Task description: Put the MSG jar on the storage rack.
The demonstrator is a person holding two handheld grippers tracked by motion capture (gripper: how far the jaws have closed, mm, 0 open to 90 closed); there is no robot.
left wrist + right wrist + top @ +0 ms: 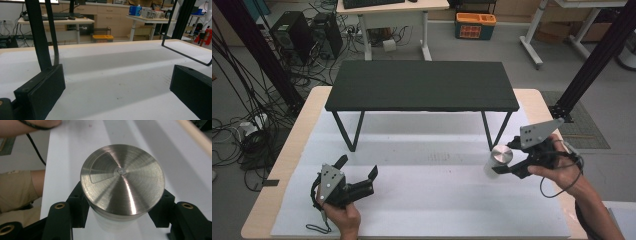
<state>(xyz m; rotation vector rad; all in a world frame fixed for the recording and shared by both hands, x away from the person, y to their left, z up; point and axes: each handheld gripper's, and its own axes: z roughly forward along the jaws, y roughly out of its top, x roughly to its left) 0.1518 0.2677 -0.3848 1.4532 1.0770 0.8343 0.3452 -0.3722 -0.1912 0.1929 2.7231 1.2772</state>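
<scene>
My right gripper [501,165] is shut on a white shaker jar with a round brushed-metal lid [501,155], held upright at the right of the white mat [427,200]. In the right gripper view the lid [122,178] has a wedge-shaped flap, and the black jaws press the white body from both sides. My left gripper [358,167] rests low on the mat at the front left, open with nothing between its jaws. Its two black pads [46,88] stand wide apart in the left gripper view.
A small black table [422,85] on thin legs [347,131] stands across the back half of the mat. Its leg frame [185,56] rises ahead of my left gripper. Beyond the wooden tabletop are desks, cables and an orange-topped toolbox [475,25] on the floor.
</scene>
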